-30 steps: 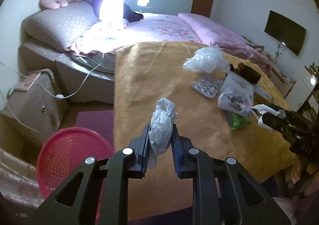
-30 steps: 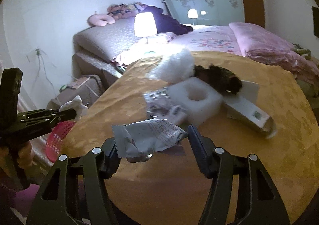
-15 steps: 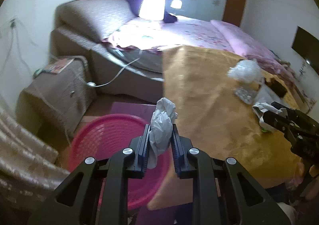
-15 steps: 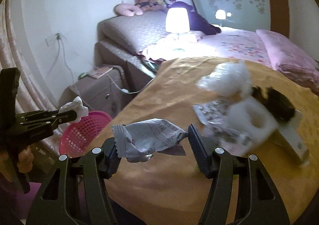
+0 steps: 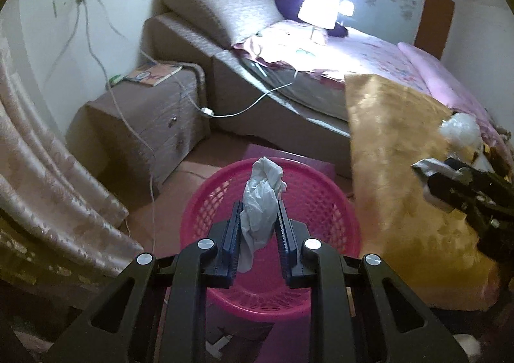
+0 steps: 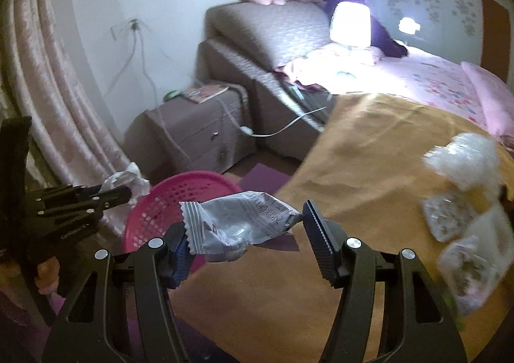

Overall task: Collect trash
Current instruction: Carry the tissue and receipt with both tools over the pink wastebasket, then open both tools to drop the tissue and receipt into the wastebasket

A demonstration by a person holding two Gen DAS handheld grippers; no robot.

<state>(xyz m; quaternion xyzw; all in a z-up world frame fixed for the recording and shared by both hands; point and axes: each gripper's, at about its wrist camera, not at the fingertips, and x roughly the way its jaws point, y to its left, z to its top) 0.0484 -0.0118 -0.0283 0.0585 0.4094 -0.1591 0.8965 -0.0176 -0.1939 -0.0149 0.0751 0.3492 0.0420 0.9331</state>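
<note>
White crumpled tissue [image 5: 261,199] is clenched in the left gripper [image 5: 258,234] fingers, above the pink basket [image 5: 324,202]. Right gripper [image 6: 247,240] grasps a silver wrapper [image 6: 237,224], beside the basket; each should release only over its opening.

Pretty dim bedroom with white walls, and a glowing lamp [image 5: 318,7] sits on the bed [image 5: 369,51] at 1 o'clock. A brown nightstand [image 5: 144,118] stands at 10 o'clock, with pale curtains [image 5: 41,183] at 9.
</note>
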